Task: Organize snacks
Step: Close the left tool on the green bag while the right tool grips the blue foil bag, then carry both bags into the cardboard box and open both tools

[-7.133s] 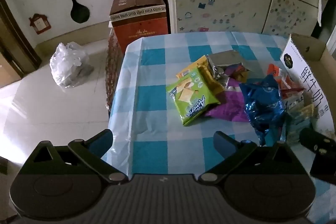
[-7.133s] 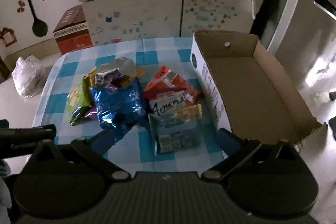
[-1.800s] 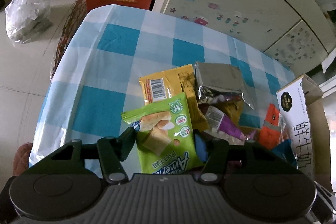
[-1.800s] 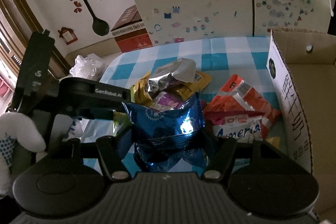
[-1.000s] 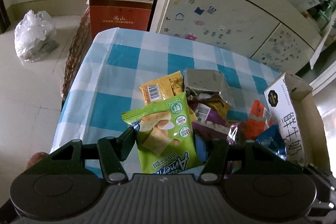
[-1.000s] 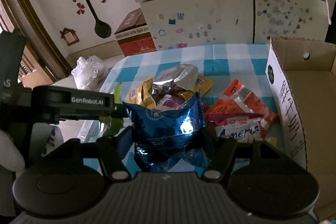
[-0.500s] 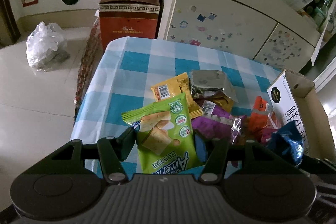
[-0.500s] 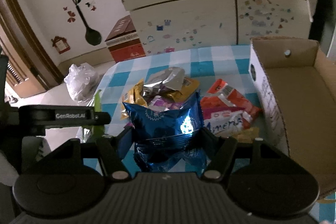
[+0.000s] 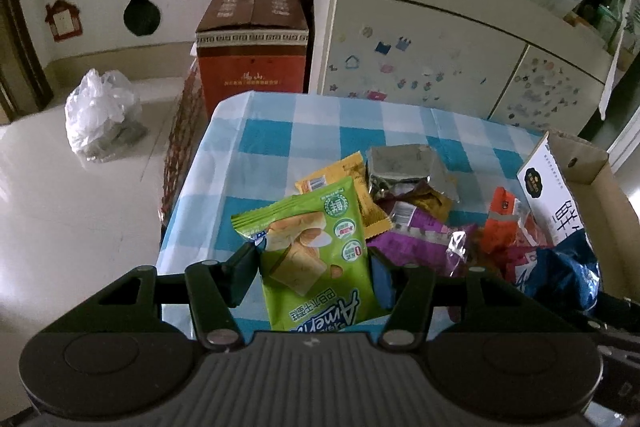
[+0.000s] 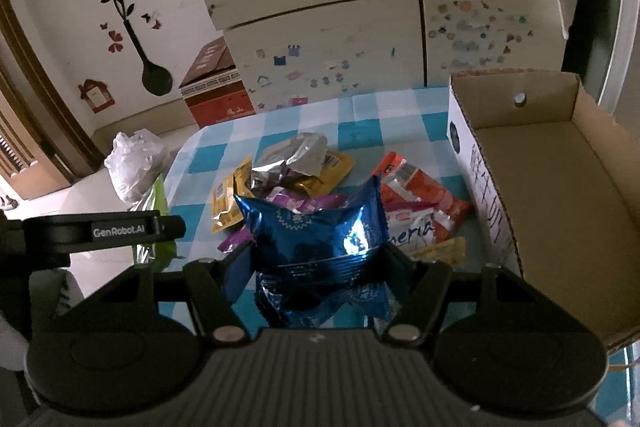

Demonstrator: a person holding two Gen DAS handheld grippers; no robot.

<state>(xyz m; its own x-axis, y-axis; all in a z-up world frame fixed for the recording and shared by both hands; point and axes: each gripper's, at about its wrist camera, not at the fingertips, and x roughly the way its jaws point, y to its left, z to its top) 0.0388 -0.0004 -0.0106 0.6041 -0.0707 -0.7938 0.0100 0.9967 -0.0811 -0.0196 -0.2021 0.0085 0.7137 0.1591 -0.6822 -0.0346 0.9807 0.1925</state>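
I am pinching a green biscuit packet (image 9: 316, 251) and a blue foil bag (image 10: 320, 243) between each gripper's fingers, bound for the cardboard box (image 10: 560, 187).

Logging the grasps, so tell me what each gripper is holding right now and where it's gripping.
Left gripper pinches the green biscuit packet across its side edges, near its lower half. Right gripper pinches the shiny blue foil bag across its sides, about midway.

We read "GenRobot.AI" on the left gripper's black arm (image 10: 100, 231), "Amery" upside down on the green snack packet (image 9: 320, 259), a "0" badge there, "meria" on the orange-and-white packet (image 10: 416, 223)
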